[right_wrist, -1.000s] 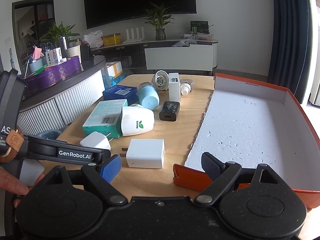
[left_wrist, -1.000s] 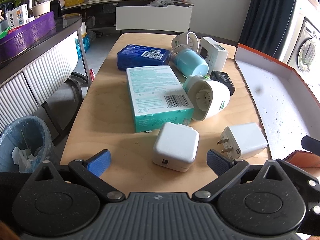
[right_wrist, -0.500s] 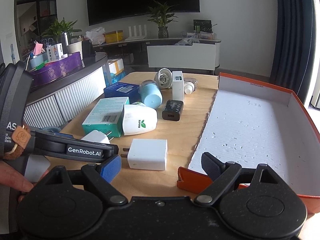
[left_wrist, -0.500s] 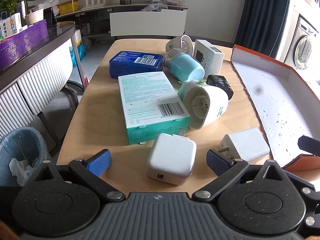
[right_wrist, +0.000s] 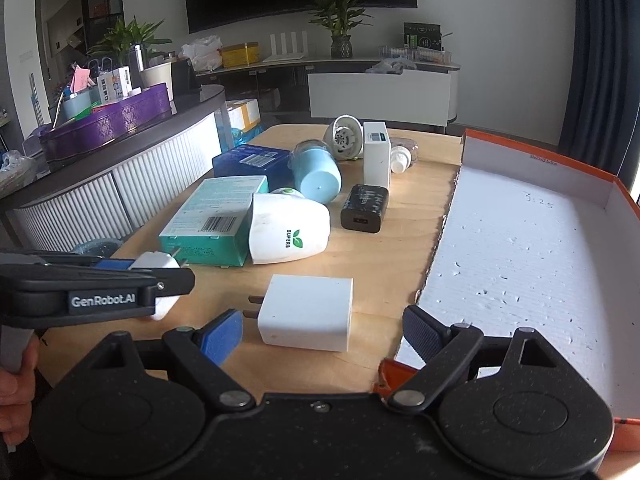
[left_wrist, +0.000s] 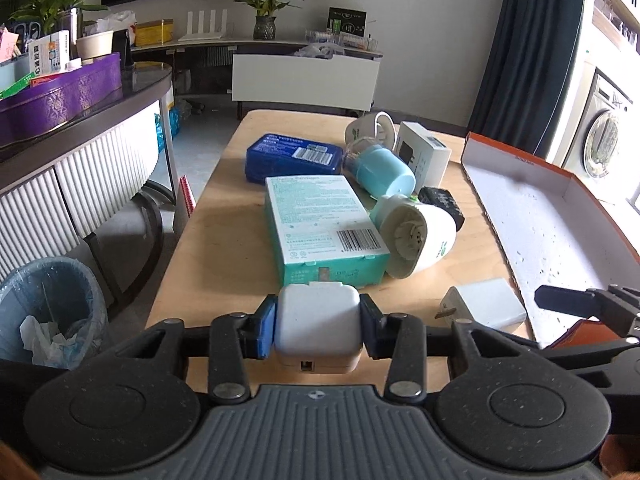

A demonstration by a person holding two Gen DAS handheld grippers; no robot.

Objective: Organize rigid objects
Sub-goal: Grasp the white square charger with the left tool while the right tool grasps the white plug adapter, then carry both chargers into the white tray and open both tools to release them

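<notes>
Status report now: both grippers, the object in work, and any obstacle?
Left gripper shut on rounded white charger. Right gripper open, around square white adapter. Orange box empty; no obstacle seen.

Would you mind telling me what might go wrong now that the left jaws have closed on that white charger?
The left gripper pinches the rounded white charger by its smooth sides, so it might slip when lifted. Its prongs sit close to the teal box and could nudge it. The right gripper is open around the square white adapter close by, so the two could collide.
</notes>
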